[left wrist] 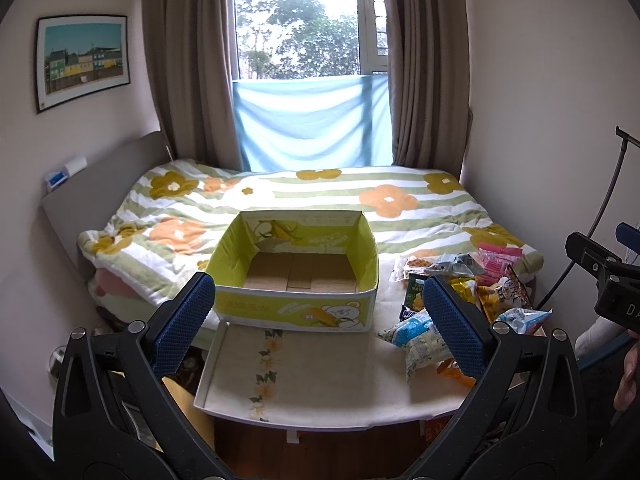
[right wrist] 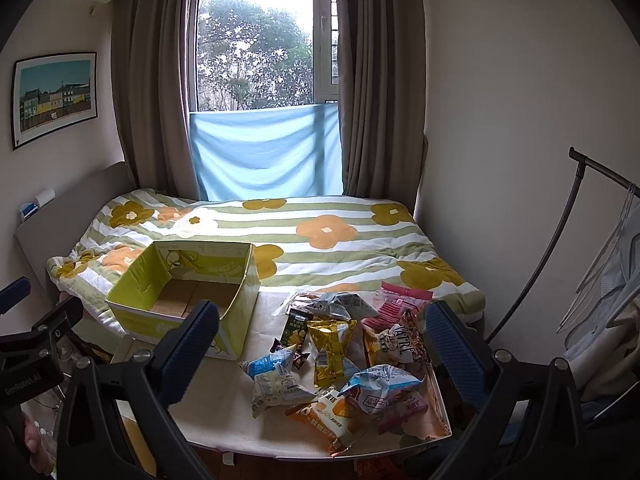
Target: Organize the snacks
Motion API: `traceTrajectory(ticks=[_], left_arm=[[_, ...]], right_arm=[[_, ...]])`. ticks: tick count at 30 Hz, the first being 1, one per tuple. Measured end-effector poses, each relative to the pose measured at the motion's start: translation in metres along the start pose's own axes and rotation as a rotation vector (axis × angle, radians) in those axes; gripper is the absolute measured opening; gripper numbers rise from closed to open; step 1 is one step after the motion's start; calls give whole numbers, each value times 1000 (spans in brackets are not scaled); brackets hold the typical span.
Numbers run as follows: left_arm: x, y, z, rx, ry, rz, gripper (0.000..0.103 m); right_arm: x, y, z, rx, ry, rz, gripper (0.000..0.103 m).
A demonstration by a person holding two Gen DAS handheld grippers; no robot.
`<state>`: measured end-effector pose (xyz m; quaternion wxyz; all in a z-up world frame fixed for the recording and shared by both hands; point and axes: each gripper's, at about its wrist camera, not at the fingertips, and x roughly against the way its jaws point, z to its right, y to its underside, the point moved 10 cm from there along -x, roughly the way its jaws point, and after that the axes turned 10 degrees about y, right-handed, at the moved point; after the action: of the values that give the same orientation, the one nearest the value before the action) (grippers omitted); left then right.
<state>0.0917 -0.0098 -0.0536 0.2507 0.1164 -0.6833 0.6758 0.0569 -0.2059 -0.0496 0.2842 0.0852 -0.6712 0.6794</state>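
Note:
An open yellow-green cardboard box (left wrist: 296,304) (right wrist: 140,316) with a bare cardboard floor stands on the small white table (left wrist: 320,376) (right wrist: 224,404). To its right lies a heap of snack packets (left wrist: 472,300) (right wrist: 344,356), among them a gold packet (right wrist: 330,350), a blue-and-white packet (right wrist: 276,378) and a pink packet (right wrist: 400,300). My left gripper (left wrist: 320,320) hovers open in front of the box, holding nothing. My right gripper (right wrist: 322,348) hangs open above the snack heap, also holding nothing.
A bed with a striped, flowered quilt (left wrist: 320,200) (right wrist: 320,240) lies right behind the table. A clothes rack (right wrist: 580,220) stands at the right. The other handheld gripper body shows at the right edge (left wrist: 604,272) and left edge (right wrist: 28,344).

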Motion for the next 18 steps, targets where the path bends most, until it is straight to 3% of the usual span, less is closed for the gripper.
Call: traceTrajectory(ticks=[18], left_arm=[[3, 2, -8, 6, 12, 4, 103]], right_arm=[[1, -2, -5, 3, -4, -4, 103]])
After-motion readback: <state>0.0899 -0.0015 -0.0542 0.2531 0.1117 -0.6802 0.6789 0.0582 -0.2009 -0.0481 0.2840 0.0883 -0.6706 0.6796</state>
